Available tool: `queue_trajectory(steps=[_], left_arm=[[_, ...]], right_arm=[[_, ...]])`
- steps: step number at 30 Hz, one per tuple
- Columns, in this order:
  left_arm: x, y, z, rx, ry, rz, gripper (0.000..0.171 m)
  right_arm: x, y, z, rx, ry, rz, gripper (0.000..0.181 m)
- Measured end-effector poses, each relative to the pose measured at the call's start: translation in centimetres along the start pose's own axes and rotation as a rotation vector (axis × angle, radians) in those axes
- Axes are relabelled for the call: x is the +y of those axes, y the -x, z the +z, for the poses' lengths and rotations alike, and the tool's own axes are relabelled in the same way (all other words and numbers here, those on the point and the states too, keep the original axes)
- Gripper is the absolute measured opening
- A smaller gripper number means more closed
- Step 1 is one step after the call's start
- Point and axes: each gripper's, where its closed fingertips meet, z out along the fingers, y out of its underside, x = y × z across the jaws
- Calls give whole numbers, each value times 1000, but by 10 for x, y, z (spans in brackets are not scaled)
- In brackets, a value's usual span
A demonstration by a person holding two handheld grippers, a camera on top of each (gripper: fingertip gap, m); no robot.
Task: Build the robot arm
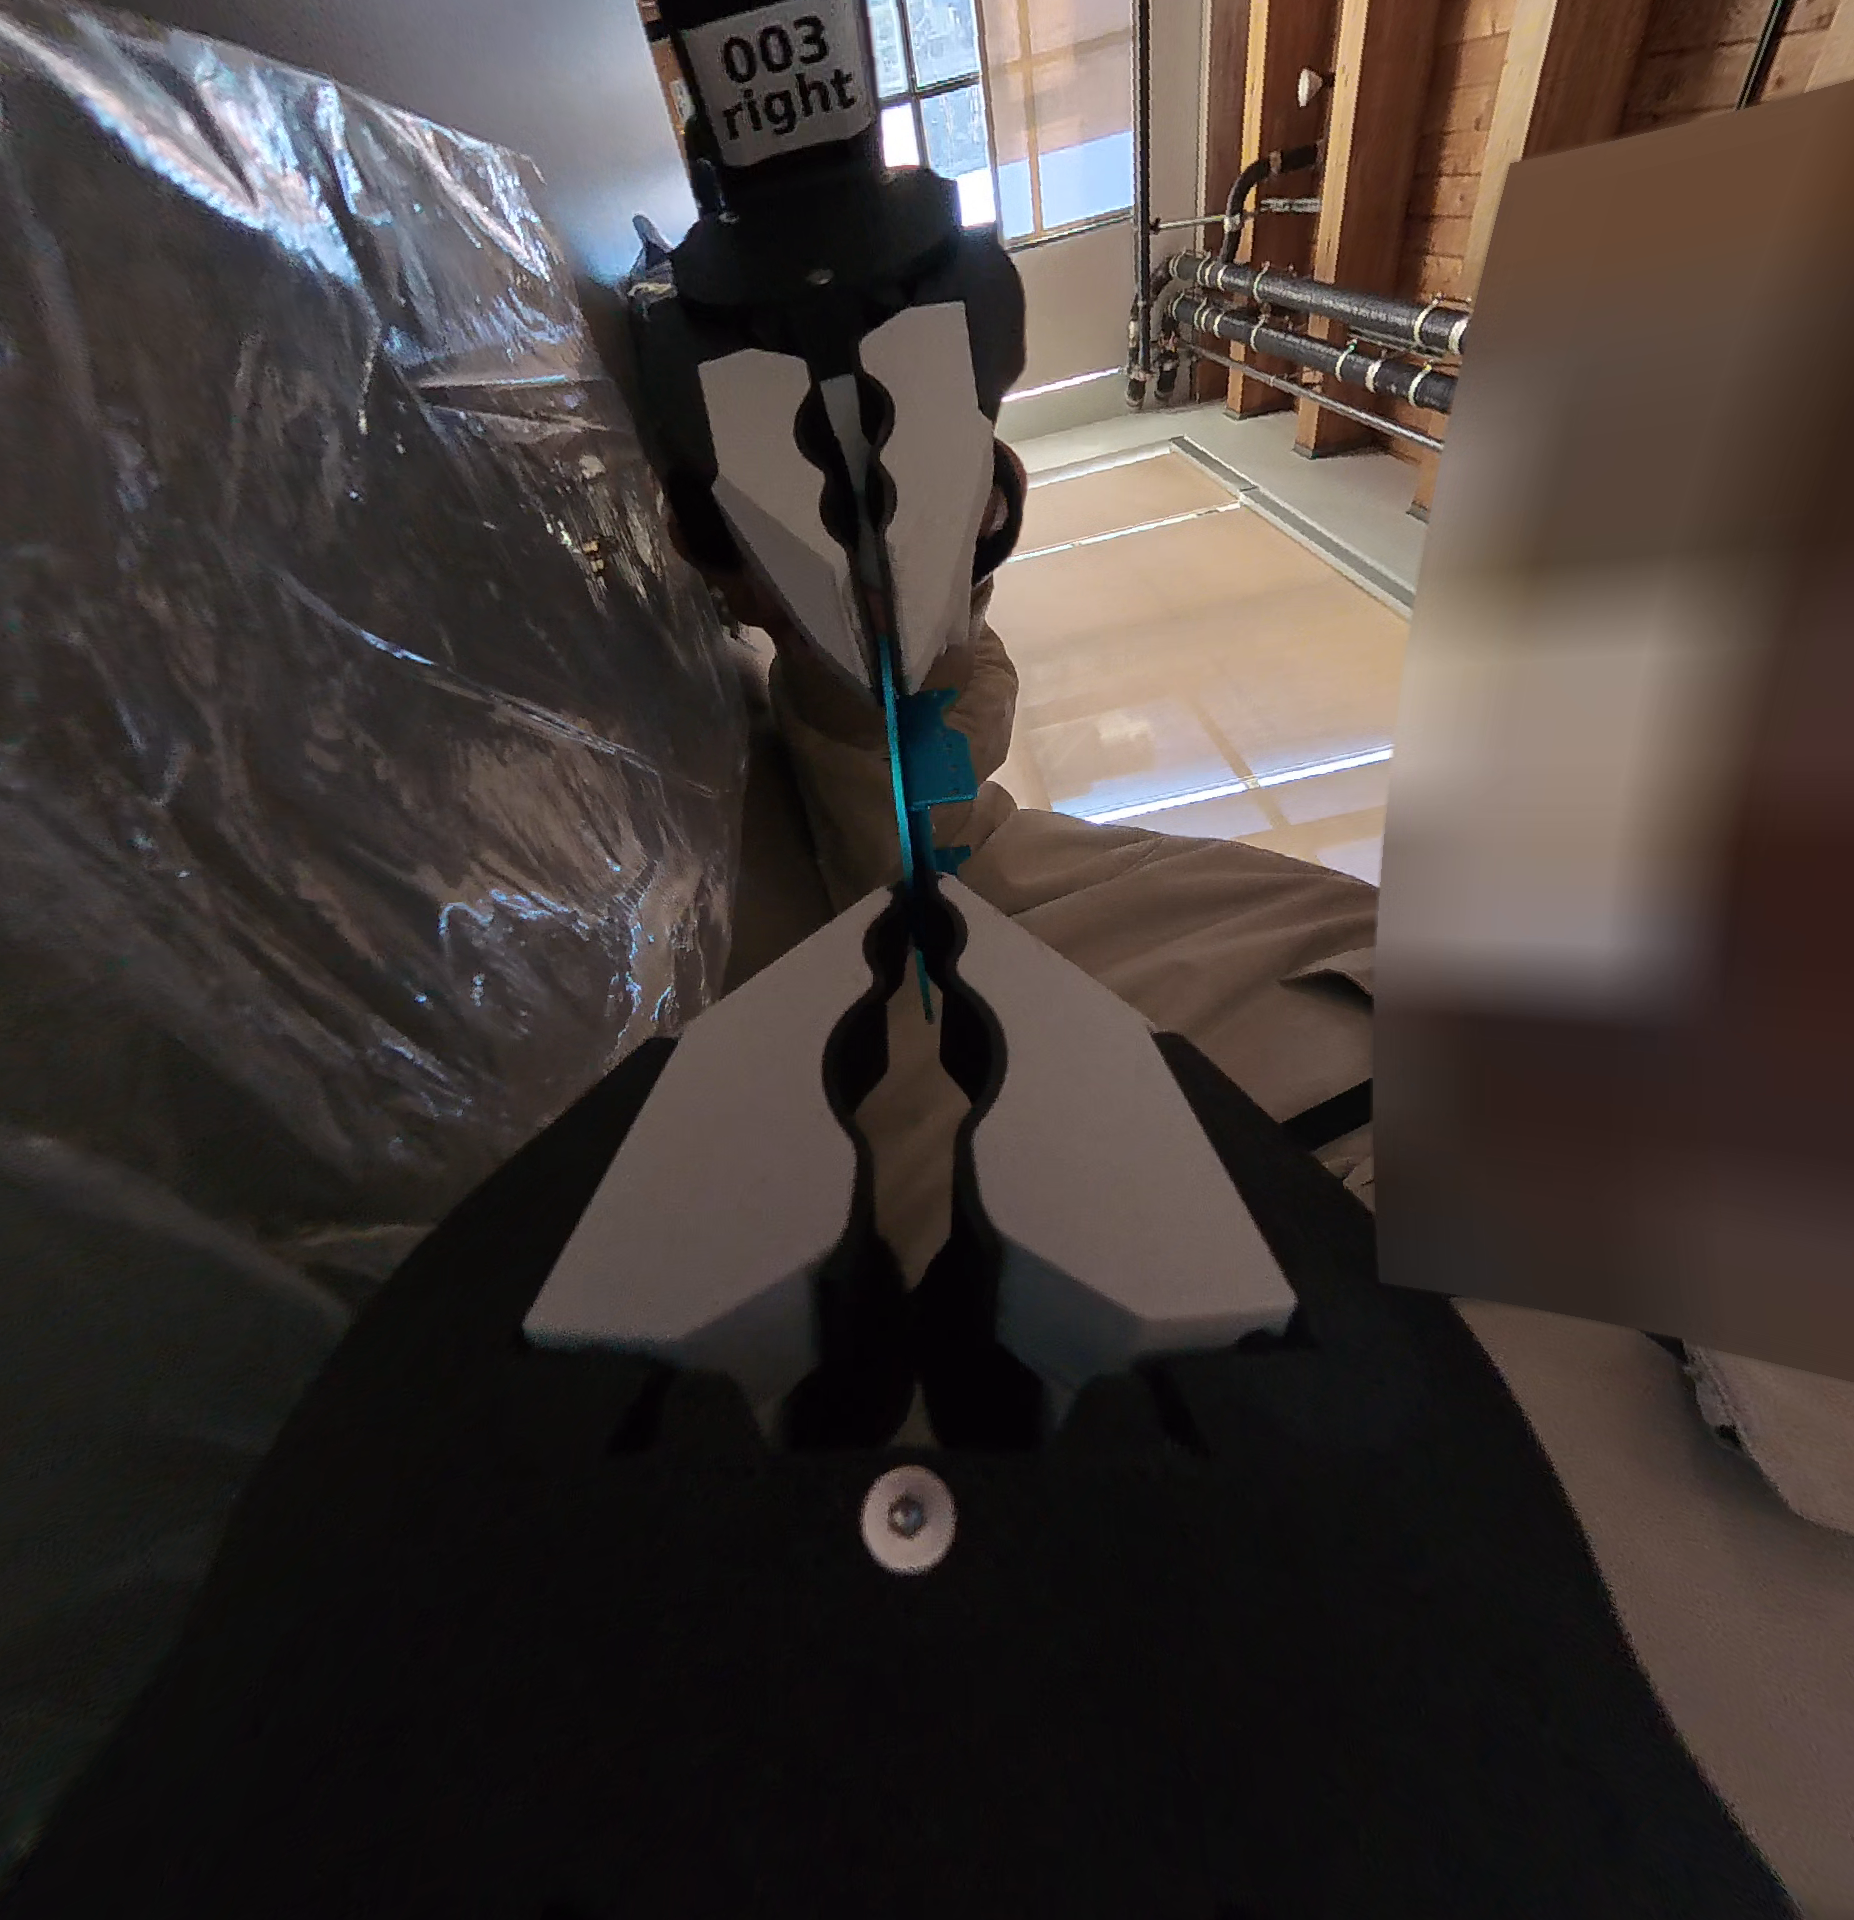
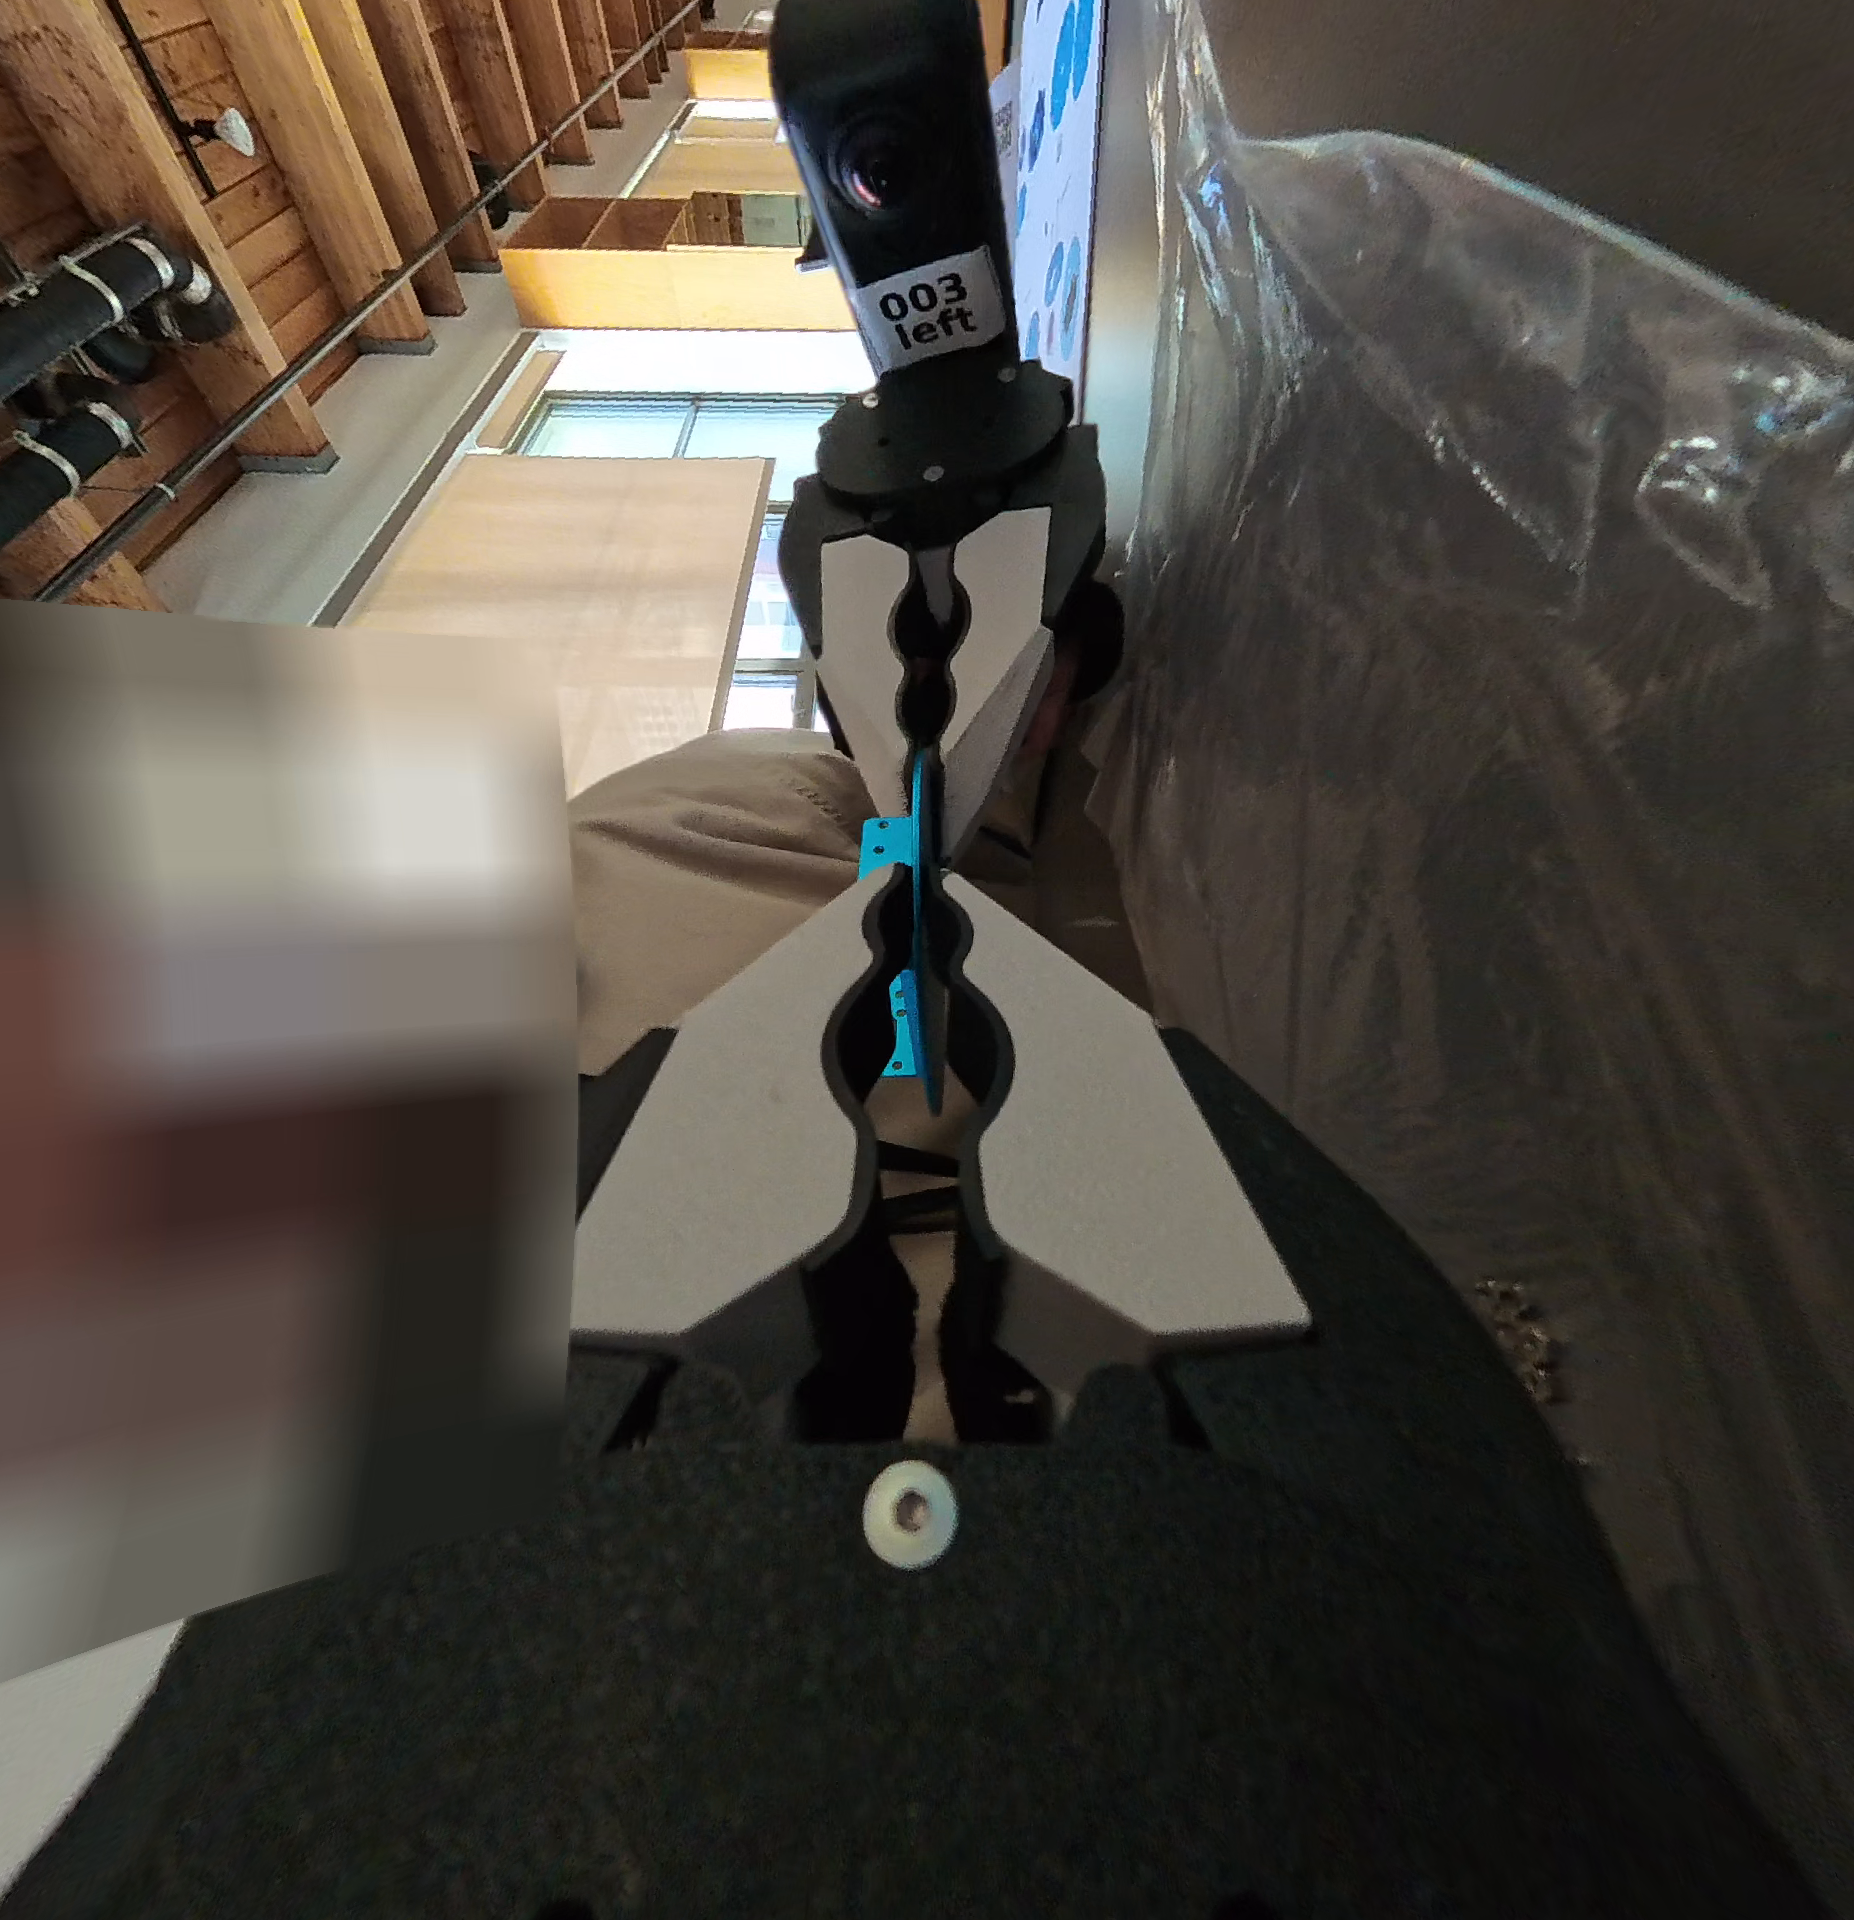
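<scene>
I have the thin blue bracket edge-on, pinched at opposite ends by my left gripper and right gripper, tips facing

You are working with two matching grippers: the left gripper and right gripper are each showing a black textured body, pale grey wedge-shaped fingers with wavy black inner edges, and one silver screw in a white washer. You are wearing beige clothing.
</scene>
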Motion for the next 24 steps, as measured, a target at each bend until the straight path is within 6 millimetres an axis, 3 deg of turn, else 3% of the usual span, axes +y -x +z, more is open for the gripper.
queue_trajectory(steps=[1,4,9,13,16,20,24], left_arm=[[0,1,-1,-1,-1,-12,0],[-3,0,-3,6,-26,-9,0],[-7,-1,-8,14,-56,-21,0],[-9,4,-13,-8,-78,-55,0],[-12,7,-17,-22,-111,-78,0],[-14,8,-19,-18,-122,-89,0],[-12,10,-18,-30,-112,-91,0]], right_arm=[[0,-1,0,8,-1,-5,0],[-5,4,1,20,-27,-71,2],[-17,17,-4,91,-98,-334,25],[-24,41,-13,143,-209,-764,51],[-8,48,-6,226,-162,-1095,61],[0,19,13,441,-57,-1319,69],[1,-6,17,530,21,-1366,67]])
